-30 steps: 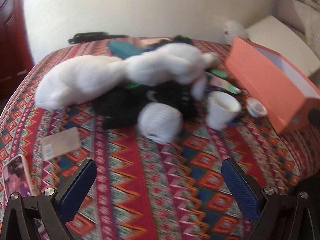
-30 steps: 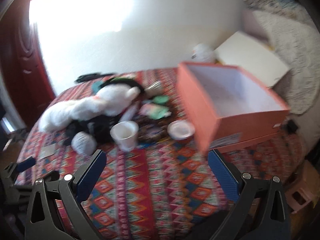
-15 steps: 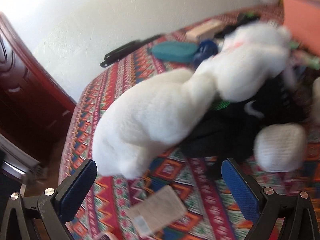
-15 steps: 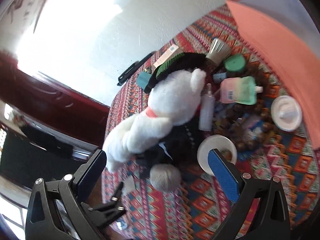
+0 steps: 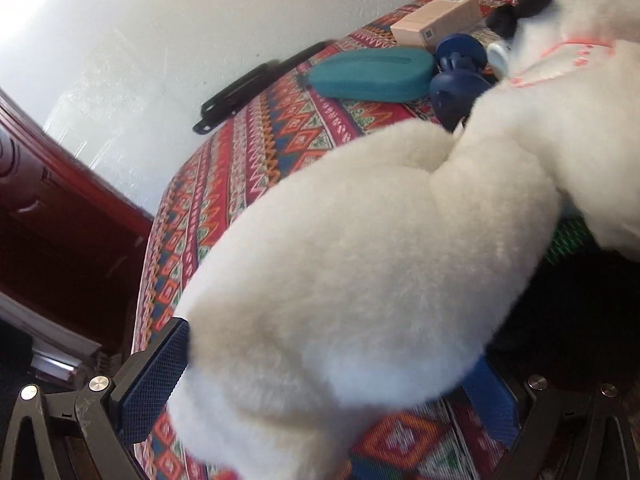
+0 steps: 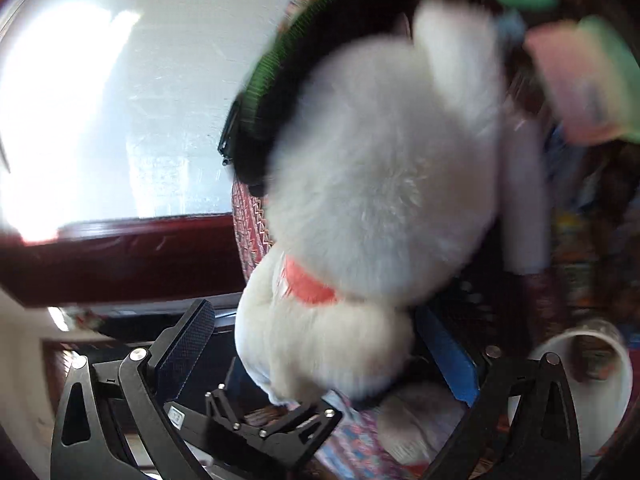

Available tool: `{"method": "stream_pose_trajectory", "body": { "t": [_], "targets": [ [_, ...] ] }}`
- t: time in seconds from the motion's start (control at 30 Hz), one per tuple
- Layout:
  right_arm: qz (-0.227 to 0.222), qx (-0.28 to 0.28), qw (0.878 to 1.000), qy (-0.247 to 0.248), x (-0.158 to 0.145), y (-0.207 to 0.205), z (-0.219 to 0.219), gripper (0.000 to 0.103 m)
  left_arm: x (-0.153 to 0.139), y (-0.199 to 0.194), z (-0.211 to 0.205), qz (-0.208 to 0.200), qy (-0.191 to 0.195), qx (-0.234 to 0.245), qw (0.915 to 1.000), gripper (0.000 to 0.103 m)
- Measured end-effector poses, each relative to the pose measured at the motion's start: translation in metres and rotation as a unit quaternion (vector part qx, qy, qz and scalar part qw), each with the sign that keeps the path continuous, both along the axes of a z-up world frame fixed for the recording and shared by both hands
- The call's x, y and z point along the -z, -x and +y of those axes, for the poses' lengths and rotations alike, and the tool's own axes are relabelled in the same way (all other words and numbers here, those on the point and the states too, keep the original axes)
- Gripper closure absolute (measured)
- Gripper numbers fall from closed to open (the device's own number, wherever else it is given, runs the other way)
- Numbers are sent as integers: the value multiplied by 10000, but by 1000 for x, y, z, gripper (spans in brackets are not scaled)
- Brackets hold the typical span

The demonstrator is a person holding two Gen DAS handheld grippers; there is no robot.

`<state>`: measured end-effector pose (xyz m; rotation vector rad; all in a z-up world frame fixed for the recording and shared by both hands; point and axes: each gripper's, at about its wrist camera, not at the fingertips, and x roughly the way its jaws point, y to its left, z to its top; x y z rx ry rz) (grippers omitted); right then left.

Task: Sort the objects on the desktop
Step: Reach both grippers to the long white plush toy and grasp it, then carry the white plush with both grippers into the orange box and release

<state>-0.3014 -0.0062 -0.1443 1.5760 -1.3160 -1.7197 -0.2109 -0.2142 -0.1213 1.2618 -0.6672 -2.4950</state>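
Observation:
A white plush toy (image 5: 360, 272) with a coral collar lies on the patterned cloth (image 5: 280, 128). Its rear end fills the gap between the wide-apart blue pads of my left gripper (image 5: 324, 392), which is open. In the right wrist view, the plush toy's (image 6: 376, 184) body sits between the spread fingers of my right gripper (image 6: 316, 356), also open. Neither pair of pads visibly presses the fur. The black frame of the left tool (image 6: 276, 428) shows under the toy. The right view is blurred.
Behind the toy lie a teal case (image 5: 372, 76), a blue dumbbell (image 5: 456, 80), a beige box (image 5: 436, 20) and a black bar (image 5: 256, 88) by the wall. Dark cloth (image 5: 580, 312) lies under the toy. A white cup (image 6: 588, 364), a pale bottle (image 6: 524, 200) and a pink-green pouch (image 6: 580, 80) sit on the right.
Both grippers have moved in close from well back on the table, with their fingers as wide apart as before. The plush toy now sits between the fingers of each.

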Motion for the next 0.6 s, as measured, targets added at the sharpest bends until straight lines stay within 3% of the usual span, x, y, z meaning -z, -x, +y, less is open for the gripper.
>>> {"method": "stream_pose_trajectory", "body": {
  "t": [0.13, 0.17, 0.2, 0.33, 0.43, 0.6],
  "targets": [
    [-191, 279, 9994, 4, 21, 16, -13, 4, 3, 13, -5, 157, 57, -26, 9999, 0],
    [-232, 351, 9991, -14, 26, 20, -15, 9, 4, 17, -7, 196, 71, -32, 9998, 0],
    [-267, 426, 9987, -23, 30, 23, -17, 23, 5, 20, -8, 235, 86, -39, 9997, 0],
    [-54, 542, 9984, 156, 31, 18, -12, 32, 8, 33, -14, 392, 143, -64, 9991, 5],
    [174, 485, 9984, 223, 17, 6, -4, 34, -3, 24, -23, 560, -216, -206, 9980, 18],
    [616, 240, 9977, 153, -17, -18, 10, 35, -26, 3, -39, 852, -937, -478, 9908, 24]
  ]
}}
